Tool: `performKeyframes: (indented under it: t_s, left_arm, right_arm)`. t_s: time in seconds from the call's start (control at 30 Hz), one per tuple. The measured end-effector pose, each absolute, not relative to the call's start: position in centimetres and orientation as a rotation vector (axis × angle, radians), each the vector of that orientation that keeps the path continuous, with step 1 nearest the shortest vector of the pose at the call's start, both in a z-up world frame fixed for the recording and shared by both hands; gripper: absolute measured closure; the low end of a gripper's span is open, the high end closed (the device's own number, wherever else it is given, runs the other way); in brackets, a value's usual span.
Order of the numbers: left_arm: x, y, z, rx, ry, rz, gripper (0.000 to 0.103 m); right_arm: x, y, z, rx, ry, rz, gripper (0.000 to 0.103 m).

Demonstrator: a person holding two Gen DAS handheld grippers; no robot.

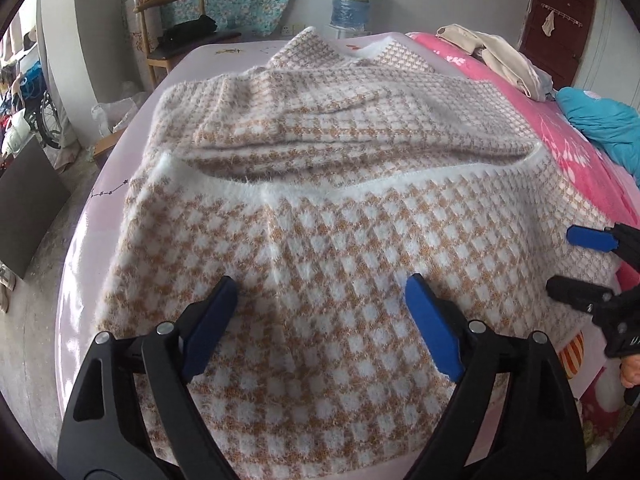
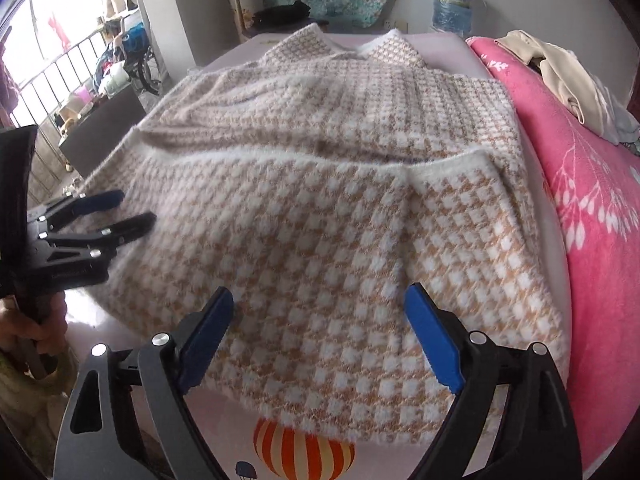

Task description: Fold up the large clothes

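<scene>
Both hand-held grippers hang spread above a folded checked sweater on the bed.

The tan-and-white sweater (image 1: 320, 208) fills the middle of both views, lying on the pale pink bed (image 1: 80, 264), its near half folded up so that a white ribbed hem runs across mid-frame. In the left wrist view the left hand-held gripper (image 1: 320, 304) stands at the bottom centre, its 2 blue-padded fingers wide apart over the knit and pinching nothing; the right hand-held gripper (image 1: 560, 264) enters from the right edge, also spread and empty. A pink floral blanket (image 2: 592, 216) lies along the right side, with beige clothing (image 2: 560, 76) heaped at the upper right. A wooden chair (image 1: 168, 36) and a blue water bottle (image 1: 352, 0) stand against the far wall.
</scene>
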State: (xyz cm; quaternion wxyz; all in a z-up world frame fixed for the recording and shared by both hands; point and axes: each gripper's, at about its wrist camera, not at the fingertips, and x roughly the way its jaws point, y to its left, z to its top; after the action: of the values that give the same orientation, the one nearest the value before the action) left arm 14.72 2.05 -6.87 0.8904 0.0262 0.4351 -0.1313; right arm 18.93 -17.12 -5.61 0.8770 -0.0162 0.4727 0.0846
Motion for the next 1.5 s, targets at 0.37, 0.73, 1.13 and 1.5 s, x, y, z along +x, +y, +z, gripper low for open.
performKeyframes:
  t_s: [0.37, 0.73, 1.13, 1.5]
  left_arm:
    - [15.3, 1.8, -6.9, 0.059, 0.920, -0.255, 0.017]
    - [15.3, 1.8, -7.0, 0.058, 0.930, -0.239, 0.016]
    - [15.2, 1.7, -7.0, 0.056, 0.931, -0.232, 0.016]
    - [15.2, 1.7, -7.0, 0.055, 0.931, -0.230, 0.015]
  right_arm:
    - [18.6, -17.0, -5.2, -0.011, 0.962, 0.187, 0.016]
    - [18.5, -16.7, -5.8, -0.009, 0.962, 0.178, 0.015]
    - [18.6, -16.7, -5.6, 0.001, 0.948, 0.181, 0.015]
    - [18.7, -16.7, -5.7, -0.007, 0.946, 0.181, 0.015]
